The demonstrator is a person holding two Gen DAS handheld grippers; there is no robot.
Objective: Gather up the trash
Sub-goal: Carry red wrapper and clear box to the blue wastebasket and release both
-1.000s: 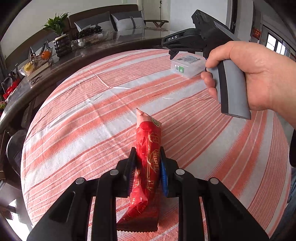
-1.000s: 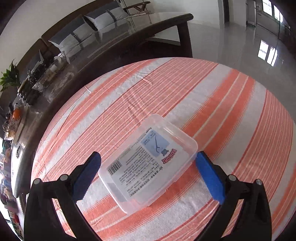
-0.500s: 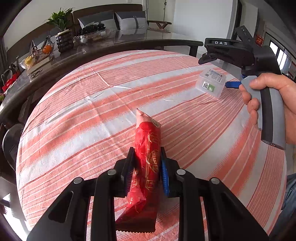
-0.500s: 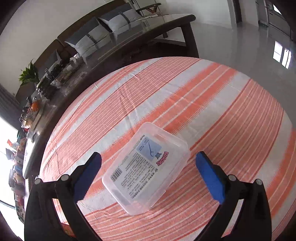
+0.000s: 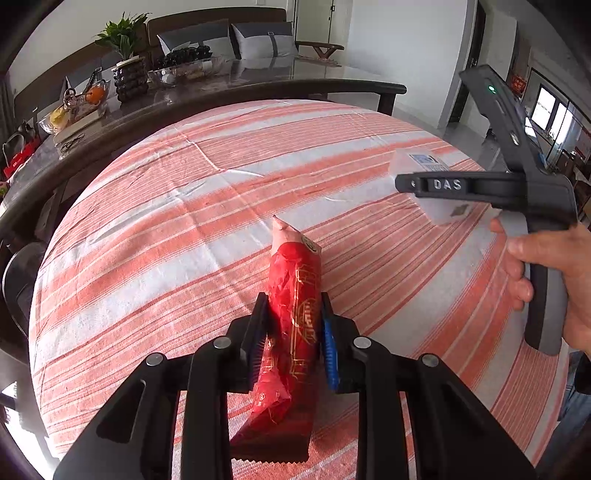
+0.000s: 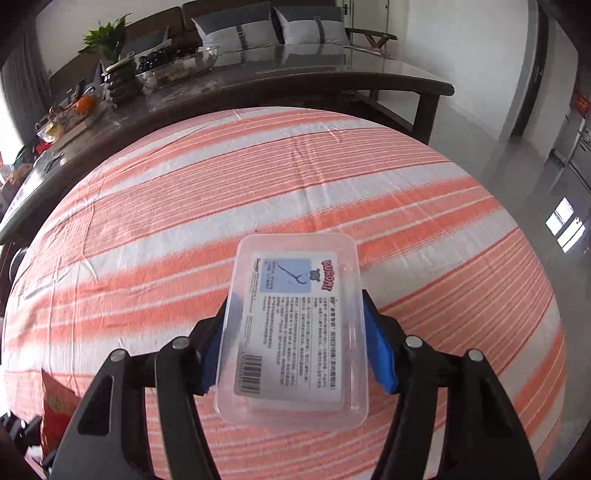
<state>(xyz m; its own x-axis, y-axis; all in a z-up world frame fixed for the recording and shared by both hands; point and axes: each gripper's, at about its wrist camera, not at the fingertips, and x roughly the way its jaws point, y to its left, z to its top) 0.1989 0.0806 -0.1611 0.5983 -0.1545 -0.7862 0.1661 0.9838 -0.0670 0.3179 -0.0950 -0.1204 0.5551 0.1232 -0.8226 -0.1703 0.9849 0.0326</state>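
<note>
Left hand-held gripper (image 5: 293,341): clamped on a red wrapper (image 5: 291,325) with gold print, pads pressed against both its sides, a pinkish pointed end sticking up past the fingertips, the serrated lower edge down near the orange-and-white striped cloth (image 5: 166,229) over the surface.

Right hand-held gripper (image 6: 293,343): jaws closing, a clear plastic box (image 6: 295,325) between them, blue pads against its two long sides; lifted or resting on the cloth, cannot tell. Printed label with a barcode facing up, long axis running away from the camera. In the left wrist view, the same box at the far right of the cloth, partly hidden behind the black gripper body marked DAS, a hand (image 5: 554,280) wrapped round the grey handle.

Red wrapper also visible at the lower left corner of the right wrist view, well apart from the box.

Behind the striped cloth: a dark glossy table (image 6: 295,74) carrying a potted plant (image 5: 123,48), a glass bowl (image 6: 177,66) and an orange fruit (image 5: 94,94); grey cushions (image 6: 266,26) on a sofa beyond it.
</note>
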